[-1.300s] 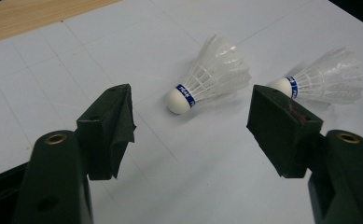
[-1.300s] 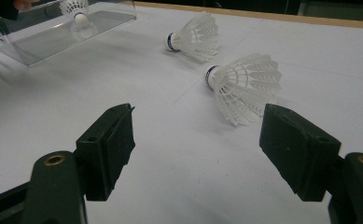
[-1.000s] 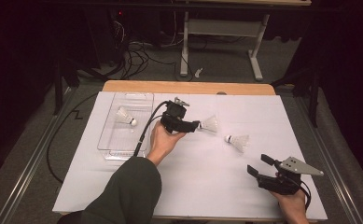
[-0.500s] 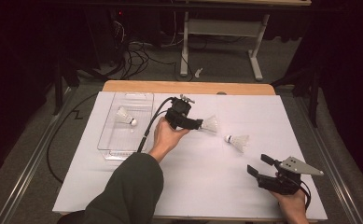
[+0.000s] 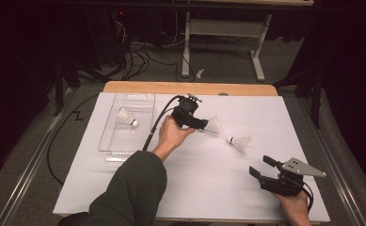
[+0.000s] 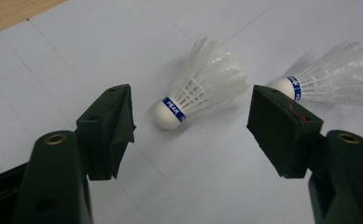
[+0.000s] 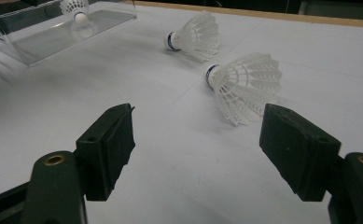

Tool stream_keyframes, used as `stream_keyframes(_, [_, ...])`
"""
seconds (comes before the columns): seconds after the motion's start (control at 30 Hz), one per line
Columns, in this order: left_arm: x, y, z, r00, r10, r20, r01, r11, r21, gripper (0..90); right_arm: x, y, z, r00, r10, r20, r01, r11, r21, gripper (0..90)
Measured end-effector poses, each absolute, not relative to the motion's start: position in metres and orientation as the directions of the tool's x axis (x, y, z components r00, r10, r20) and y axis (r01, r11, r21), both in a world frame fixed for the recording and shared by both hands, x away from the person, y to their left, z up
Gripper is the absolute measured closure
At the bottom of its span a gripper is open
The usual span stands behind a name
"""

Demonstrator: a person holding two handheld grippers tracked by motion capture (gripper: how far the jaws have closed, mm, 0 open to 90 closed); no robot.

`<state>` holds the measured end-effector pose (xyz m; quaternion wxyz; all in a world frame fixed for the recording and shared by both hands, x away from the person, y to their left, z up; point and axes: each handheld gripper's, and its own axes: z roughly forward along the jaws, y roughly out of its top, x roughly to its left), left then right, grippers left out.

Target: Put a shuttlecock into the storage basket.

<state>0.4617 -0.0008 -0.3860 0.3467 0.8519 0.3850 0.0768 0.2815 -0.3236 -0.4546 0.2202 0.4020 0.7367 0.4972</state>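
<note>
Left hand-held gripper (image 6: 191, 135) wide open, empty, over a shuttlecock (image 6: 200, 91) with a blue "PEAK" band, right hand-held gripper (image 7: 195, 154) open, empty, tray (image 5: 119, 141) holding a third shuttlecock (image 5: 126, 117) in high view

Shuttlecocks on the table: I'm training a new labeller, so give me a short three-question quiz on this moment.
1. True or false: the left gripper is shut on the nearer shuttlecock.
2. How many shuttlecocks lie on the white sheet outside the clear tray?
A) one B) two C) three
3. Fill in: the shuttlecock in the tray lies on the person's ____ side of the table.

Key:
1. False. Its fingers stand apart, with the shuttlecock lying between and beyond them, untouched.
2. B: the nearer shuttlecock and the farther shuttlecock.
3. Left.
</note>
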Motion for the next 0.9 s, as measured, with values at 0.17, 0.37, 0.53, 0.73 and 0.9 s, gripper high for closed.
stream_keyframes(0.17, [0.466, -0.006, -0.385, 0.697, 0.703, -0.140, 0.608, -0.477, 0.635, 31.7, 0.281, -0.323, -0.455, -0.581, 0.811, 0.074, 0.372, 0.184, 0.910, 26.8])
stream_keyframes(0.37, [0.469, -0.010, -0.386, 0.701, 0.699, -0.142, 0.610, -0.486, 0.626, 31.2, 0.282, -0.323, -0.455, -0.583, 0.810, 0.072, 0.372, 0.187, 0.909, 26.8])
stream_keyframes(0.53, [0.472, -0.017, -0.384, 0.706, 0.694, -0.142, 0.610, -0.494, 0.620, 30.8, 0.282, -0.323, -0.455, -0.583, 0.809, 0.070, 0.372, 0.189, 0.909, 26.8])
stream_keyframes(0.73, [0.474, -0.023, -0.385, 0.710, 0.688, -0.150, 0.612, -0.498, 0.615, 30.6, 0.282, -0.323, -0.455, -0.586, 0.807, 0.068, 0.369, 0.191, 0.910, 26.9])
stream_keyframes(0.9, [0.477, -0.025, -0.390, 0.707, 0.690, -0.156, 0.620, -0.499, 0.605, 30.5, 0.282, -0.323, -0.455, -0.587, 0.807, 0.070, 0.371, 0.191, 0.909, 26.9])
